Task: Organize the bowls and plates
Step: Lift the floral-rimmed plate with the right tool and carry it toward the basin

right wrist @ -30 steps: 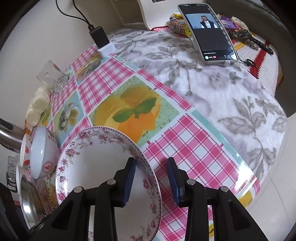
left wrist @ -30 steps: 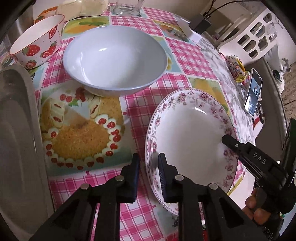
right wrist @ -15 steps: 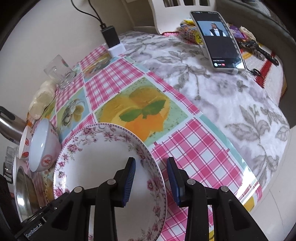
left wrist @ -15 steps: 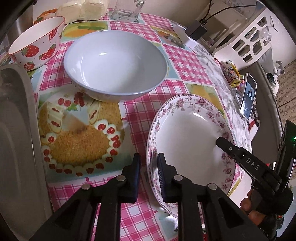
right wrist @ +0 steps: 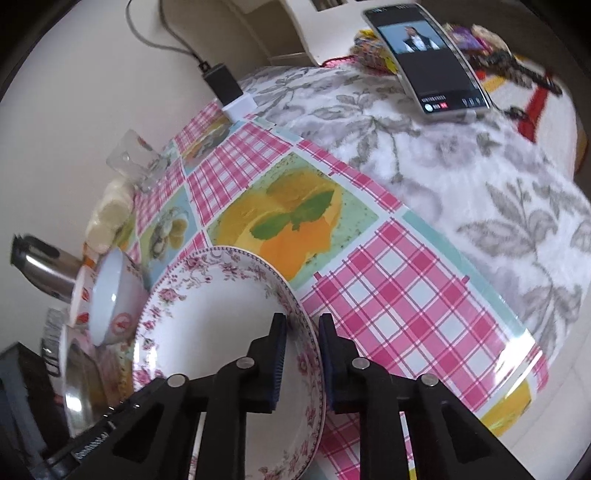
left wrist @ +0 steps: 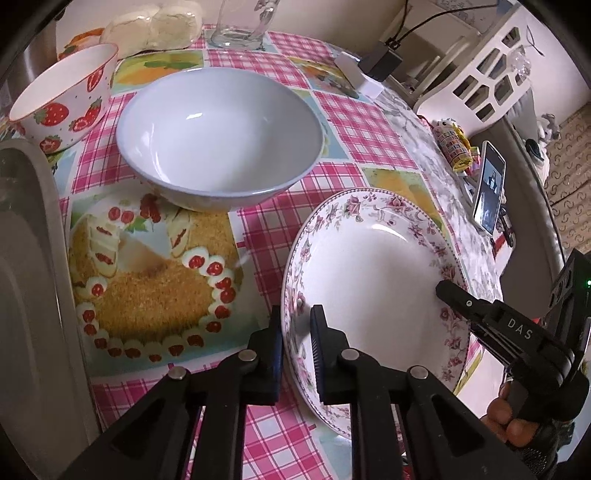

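Left tongs [left wrist: 297, 332] are clamped on the near-left rim of the floral plate [left wrist: 373, 280], one pad outside the edge, one inside the well. Right tongs [right wrist: 300, 345] have just been closing, and now their pads pinch the opposite rim of that same plate [right wrist: 221, 317], the rim sitting right between them. In the left wrist view the right tongs' black finger [left wrist: 480, 314] reaches over the plate's far edge, with a hand [left wrist: 513, 421] wrapped around the grip below it. The plate sits at the near corner of the surface [left wrist: 354, 125], on the pink checked cloth. Just beyond it stands the big white bowl [left wrist: 218, 136], close but apart from the plate. Further back left, the strawberry bowl [left wrist: 62, 96]. A glass mug [left wrist: 240, 26] stands at the far edge, and a phone [right wrist: 428, 59] lies on the leaf-patterned cover to the right.
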Motion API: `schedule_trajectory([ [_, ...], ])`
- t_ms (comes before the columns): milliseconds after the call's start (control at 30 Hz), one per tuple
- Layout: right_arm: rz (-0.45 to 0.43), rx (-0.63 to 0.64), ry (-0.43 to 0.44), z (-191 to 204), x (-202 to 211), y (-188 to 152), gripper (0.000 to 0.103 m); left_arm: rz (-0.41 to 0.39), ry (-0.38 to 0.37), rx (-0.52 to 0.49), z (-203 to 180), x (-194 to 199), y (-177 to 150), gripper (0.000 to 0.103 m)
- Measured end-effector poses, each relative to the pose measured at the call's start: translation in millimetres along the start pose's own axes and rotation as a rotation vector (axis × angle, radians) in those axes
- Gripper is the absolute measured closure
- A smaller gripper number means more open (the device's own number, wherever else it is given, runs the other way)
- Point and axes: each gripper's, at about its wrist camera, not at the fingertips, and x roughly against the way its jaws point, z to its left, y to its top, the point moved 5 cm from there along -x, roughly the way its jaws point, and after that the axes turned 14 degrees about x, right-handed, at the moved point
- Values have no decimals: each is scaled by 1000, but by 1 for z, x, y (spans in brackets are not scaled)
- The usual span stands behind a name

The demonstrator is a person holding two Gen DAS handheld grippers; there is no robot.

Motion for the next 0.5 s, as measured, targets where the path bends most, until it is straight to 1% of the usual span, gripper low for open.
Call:
schedule_trajectory([
  [267,-9,51,-41,6,5,3,87,-13,1,-26,-6,3,2,90],
  [500,-16,58,-31,5,9,3,87,-26,-8,-34,-8,9,6,90],
])
